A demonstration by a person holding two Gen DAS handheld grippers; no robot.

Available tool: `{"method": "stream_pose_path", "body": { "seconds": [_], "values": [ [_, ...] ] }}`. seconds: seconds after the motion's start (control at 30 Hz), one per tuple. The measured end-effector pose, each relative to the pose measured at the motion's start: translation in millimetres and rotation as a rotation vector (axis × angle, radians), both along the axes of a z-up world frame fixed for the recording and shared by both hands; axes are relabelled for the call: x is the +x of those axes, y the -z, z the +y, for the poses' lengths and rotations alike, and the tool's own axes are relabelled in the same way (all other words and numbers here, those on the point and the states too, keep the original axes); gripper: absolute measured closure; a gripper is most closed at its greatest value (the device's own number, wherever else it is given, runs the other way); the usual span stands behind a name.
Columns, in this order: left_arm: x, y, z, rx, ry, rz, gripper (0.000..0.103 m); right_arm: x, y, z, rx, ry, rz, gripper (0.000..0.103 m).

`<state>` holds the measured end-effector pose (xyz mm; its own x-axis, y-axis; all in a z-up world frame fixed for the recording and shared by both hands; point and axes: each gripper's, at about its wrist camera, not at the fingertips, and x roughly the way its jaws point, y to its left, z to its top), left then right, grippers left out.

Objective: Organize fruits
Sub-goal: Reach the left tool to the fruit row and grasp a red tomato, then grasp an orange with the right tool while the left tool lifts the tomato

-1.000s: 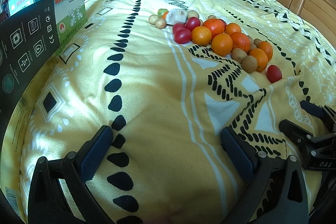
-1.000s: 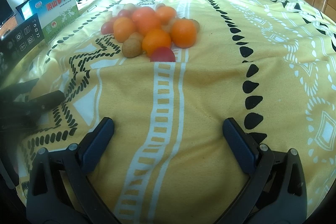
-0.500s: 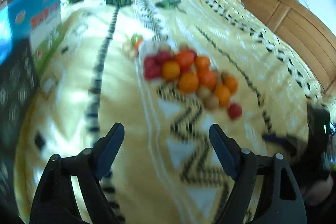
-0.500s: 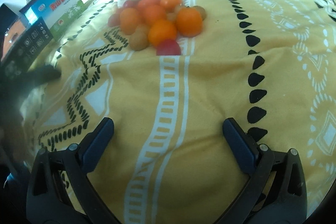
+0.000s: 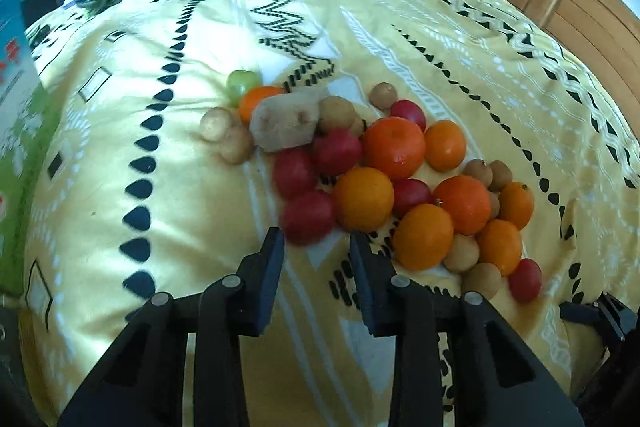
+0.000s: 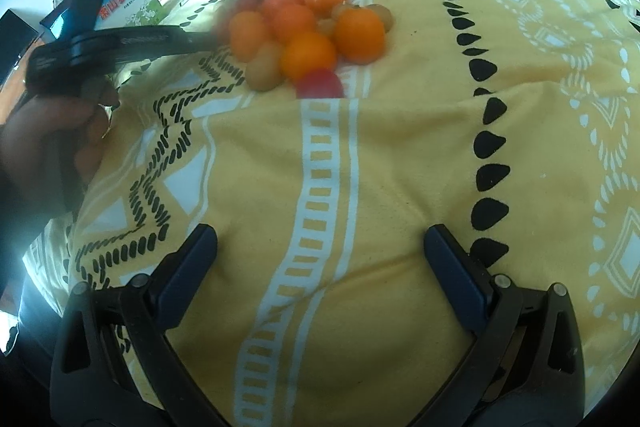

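Left wrist view: the left gripper [image 5: 316,247] is now right up at the fruit pile [image 5: 384,179], which was far off up the yellow blanket [image 5: 160,155] a sec ago. Its jaws are closing, w/ only a narrow gap left and nothing between them yet. The nearest red tomato [image 5: 308,213] sits just beyond the tips, front-left edge of the pile. Oranges and small brown fruits lie to its right; potatoes and a green tomato lie behind it. Looks like the first pick is starting, prob. that tomato, though the gap seems tight for it.

Right wrist view: the right gripper [image 6: 320,247] hangs wide open, empty, well short of the pile [image 6: 308,35], about where it was before. The left tool's black arm [image 6: 120,43], held in a hand [image 6: 60,131], now reaches in to the pile's left edge; its tip is blurred. Sorting hasn't begun; all fruit sits in one heap.
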<state>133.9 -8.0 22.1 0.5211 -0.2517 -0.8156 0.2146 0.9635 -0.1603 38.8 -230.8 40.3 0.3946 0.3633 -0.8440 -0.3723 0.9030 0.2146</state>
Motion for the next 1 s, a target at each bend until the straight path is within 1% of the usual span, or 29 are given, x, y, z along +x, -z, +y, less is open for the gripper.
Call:
{"method": "stream_pose_path", "body": {
  "seconds": [0.07,0.33,0.43,0.47,0.5,0.53,0.57,0.6,0.63,0.7,0.77,0.83,0.87,0.9,1.0],
  "values": [
    [2.3,0.2,-1.0,-0.005,-0.006,-0.017,0.068,-0.6,0.4,-0.7,-0.001,0.002,-0.005,0.0],
    [16.8,6.1,5.6,-0.035,-0.048,-0.026,0.069,-0.6,2.6,1.1,-0.01,0.002,-0.021,0.0],
    [18.4,7.5,1.1,-0.025,-0.032,-0.026,0.076,-0.3,-0.2,0.8,-0.008,-0.012,-0.008,0.0],
    [17.7,7.1,0.4,-0.02,-0.03,-0.029,0.076,0.2,-3.8,-2.3,0.012,-0.004,-0.003,0.001],
    [16.3,6.3,0.1,-0.02,-0.027,-0.032,0.076,0.4,-9.4,-7.0,0.05,0.008,-0.005,0.007],
    [13.6,4.5,0.9,-0.029,-0.025,-0.038,0.076,1.4,-15.4,-11.1,0.088,0.012,-0.01,0.012],
    [10.3,2.2,2.4,-0.044,-0.024,-0.045,0.076,2.4,-22.3,-14.1,0.122,0.014,-0.017,0.021],
    [6.1,-1.2,4.0,-0.058,-0.028,-0.055,0.076,3.5,-27.3,-15.4,0.143,0.015,-0.026,0.026],
    [-0.3,-6.0,5.8,-0.067,-0.038,-0.071,0.076,5.5,-34.4,-17.8,0.172,0.016,-0.041,0.028],
    [-12.1,-14.0,10.6,-0.087,-0.059,-0.091,0.076,16.1,-48.4,-21.5,0.233,0.019,-0.067,0.034],
    [-22.4,-20.1,14.9,-0.11,-0.076,-0.103,0.076,31.5,-51.9,-19.9,0.238,0.031,-0.073,0.039],
    [-34.0,-27.6,18.4,-0.133,-0.086,-0.117,0.076,53.9,-50.5,-17.4,0.234,0.05,-0.079,0.042],
    [-38.7,-31.0,19.5,-0.142,-0.087,-0.123,0.076,62.8,-48.9,-15.8,0.233,0.058,-0.078,0.045],
    [-43.2,-34.8,20.2,-0.146,-0.088,-0.132,0.076,74.7,-46.1,-13.6,0.224,0.067,-0.079,0.05],
    [-50.3,-46.0,21.9,-0.165,-0.083,-0.151,0.076,92.5,-37.0,-9.7,0.165,0.079,-0.086,0.056]
  ]
}}
